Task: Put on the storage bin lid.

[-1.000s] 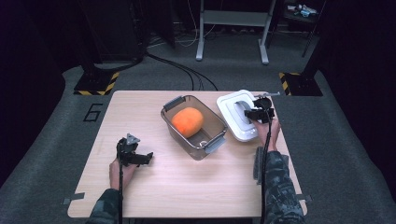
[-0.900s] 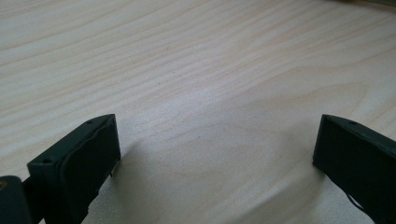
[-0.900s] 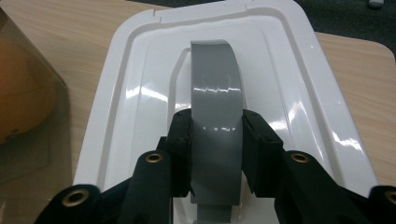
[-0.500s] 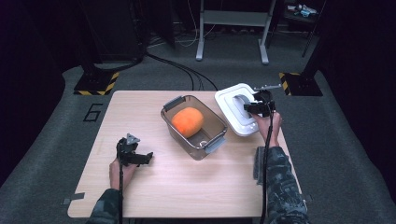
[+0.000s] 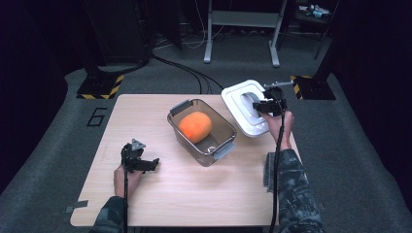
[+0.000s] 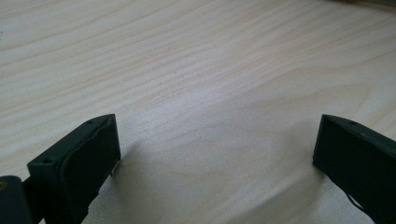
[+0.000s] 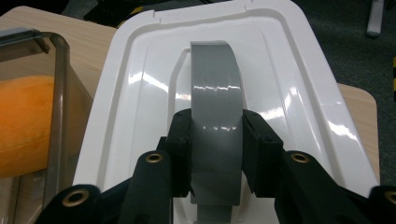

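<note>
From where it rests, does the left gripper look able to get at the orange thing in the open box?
Probably yes. The left gripper sits open on the bare table, and the clear box holding the orange thing has no lid; the right gripper holds the white lid off to the side.

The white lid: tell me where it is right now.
In the high view the white lid is at the table's far right, beside the clear bin, its grey handle clamped by the right gripper.
</note>
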Demonstrator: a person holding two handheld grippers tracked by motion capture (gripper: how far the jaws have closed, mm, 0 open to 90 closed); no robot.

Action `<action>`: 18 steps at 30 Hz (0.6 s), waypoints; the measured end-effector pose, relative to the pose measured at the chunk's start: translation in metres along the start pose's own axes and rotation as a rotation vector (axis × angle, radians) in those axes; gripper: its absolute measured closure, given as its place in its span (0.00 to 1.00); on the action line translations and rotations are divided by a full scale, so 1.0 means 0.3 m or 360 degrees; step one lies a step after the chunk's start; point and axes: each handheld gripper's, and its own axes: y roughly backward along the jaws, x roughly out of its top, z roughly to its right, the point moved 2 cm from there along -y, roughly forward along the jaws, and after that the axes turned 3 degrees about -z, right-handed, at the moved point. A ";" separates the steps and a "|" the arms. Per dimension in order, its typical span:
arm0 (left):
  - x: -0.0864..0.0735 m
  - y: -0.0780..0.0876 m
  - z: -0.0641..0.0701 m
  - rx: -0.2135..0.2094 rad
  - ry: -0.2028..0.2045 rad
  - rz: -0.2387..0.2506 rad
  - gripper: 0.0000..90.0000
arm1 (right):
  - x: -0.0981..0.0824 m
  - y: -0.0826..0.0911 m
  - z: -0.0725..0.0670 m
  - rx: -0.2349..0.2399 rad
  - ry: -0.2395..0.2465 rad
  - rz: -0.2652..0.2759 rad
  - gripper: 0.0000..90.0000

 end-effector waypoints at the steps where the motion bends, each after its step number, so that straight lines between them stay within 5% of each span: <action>1: 0.000 -0.001 0.000 0.0003 0.0001 0.0005 0.00 | 0.005 0.007 -0.003 0.0005 0.0002 0.0005 0.74; 18: -0.001 -0.002 0.002 0.0003 0.0010 0.0012 0.00 | 0.079 0.105 -0.101 0.0079 0.0076 0.0038 0.74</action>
